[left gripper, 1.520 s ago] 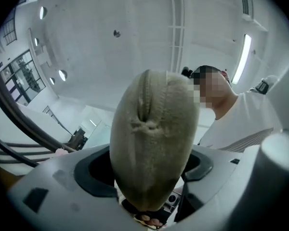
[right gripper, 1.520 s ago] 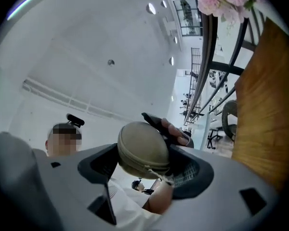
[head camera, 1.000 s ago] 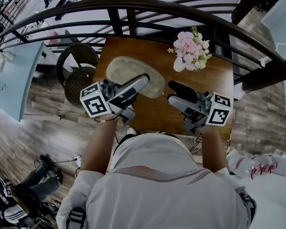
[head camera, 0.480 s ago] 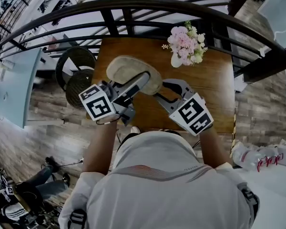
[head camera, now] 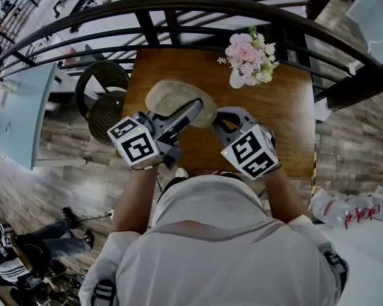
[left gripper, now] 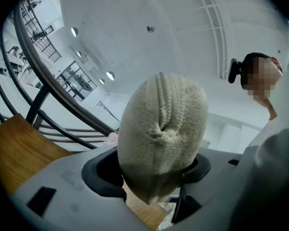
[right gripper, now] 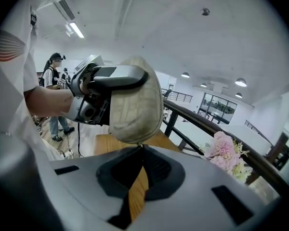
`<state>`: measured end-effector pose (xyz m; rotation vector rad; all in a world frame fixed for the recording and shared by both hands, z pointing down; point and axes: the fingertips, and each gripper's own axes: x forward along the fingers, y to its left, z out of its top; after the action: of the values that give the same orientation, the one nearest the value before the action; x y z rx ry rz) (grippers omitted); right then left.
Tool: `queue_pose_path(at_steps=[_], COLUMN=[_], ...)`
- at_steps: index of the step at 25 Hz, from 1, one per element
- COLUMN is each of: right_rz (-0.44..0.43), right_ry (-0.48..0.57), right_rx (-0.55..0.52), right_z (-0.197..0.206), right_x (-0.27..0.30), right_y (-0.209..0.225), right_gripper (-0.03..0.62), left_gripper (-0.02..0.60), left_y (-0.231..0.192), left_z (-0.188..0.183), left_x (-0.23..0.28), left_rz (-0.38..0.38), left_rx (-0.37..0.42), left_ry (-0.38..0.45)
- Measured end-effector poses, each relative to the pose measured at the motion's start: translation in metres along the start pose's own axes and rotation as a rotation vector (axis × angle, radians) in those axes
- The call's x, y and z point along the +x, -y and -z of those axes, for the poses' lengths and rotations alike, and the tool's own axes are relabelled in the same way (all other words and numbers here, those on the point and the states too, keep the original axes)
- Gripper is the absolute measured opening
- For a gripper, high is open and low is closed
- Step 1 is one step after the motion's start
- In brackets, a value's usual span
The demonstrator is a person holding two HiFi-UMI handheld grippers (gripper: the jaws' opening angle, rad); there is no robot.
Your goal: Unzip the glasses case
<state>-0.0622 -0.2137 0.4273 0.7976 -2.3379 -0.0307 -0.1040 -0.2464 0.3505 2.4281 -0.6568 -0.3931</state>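
Note:
The glasses case (head camera: 172,94) is a beige knitted pouch, held up over the wooden table (head camera: 277,116). My left gripper (head camera: 190,109) holds it by one end. In the left gripper view the case (left gripper: 161,124) fills the gap between both pads of the left gripper (left gripper: 156,172), whose jaws are closing slightly on it. My right gripper (head camera: 220,116) sits against the case's right end. In the right gripper view the case (right gripper: 135,107) hangs just above the right gripper (right gripper: 140,148), which is shut with its tips pinching the small zipper pull (right gripper: 138,145) at the case's lower edge.
A white vase of pink flowers (head camera: 247,59) stands at the table's far right, also in the right gripper view as the flowers (right gripper: 226,153). A black railing (head camera: 179,8) curves behind the table. A round wicker chair (head camera: 102,97) stands to the left. Another person (right gripper: 55,76) stands in the background.
The right gripper rolled over, swung left and down to the case's end, and its jaws closed there. The left gripper kept hold of the case and sank a little.

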Motion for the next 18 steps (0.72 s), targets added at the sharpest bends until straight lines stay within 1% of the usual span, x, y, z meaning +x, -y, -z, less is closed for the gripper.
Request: queue_pose_path(at_steps=[2,5,10,14,18], right_rz=[0.019,0.041,0.097,0.137,0.148], right_ry=[-0.017,-0.052,-0.055,-0.077,-0.092], right_rx=[-0.031,-0.102,-0.165,-0.258,-0.347], right_z=[0.005,0.013,0.014,0.017,0.020], right_x=[0.002,0.005,0.005,0.006,0.009], right_y=[-0.001,-0.003,0.008,0.013,0.011], right_gripper=[0.051,0.049,0.049,0.049,0.049], left_gripper=[0.288,0.285,0.284,0.284,0.284], left_y=[-0.001,-0.001,-0.004,-0.006,-0.007], left_z=[0.005,0.014,0.023,0.040,0.057], left_x=[-0.001,-0.001,-0.004,-0.005,-0.007], left_rz=[-0.021,-0.041,-0.043,-0.045,-0.044], left_rx=[0.018,0.065,0.068,0.124,0.184], left_ry=[-0.022,-0.073,-0.118,-0.216,-0.323])
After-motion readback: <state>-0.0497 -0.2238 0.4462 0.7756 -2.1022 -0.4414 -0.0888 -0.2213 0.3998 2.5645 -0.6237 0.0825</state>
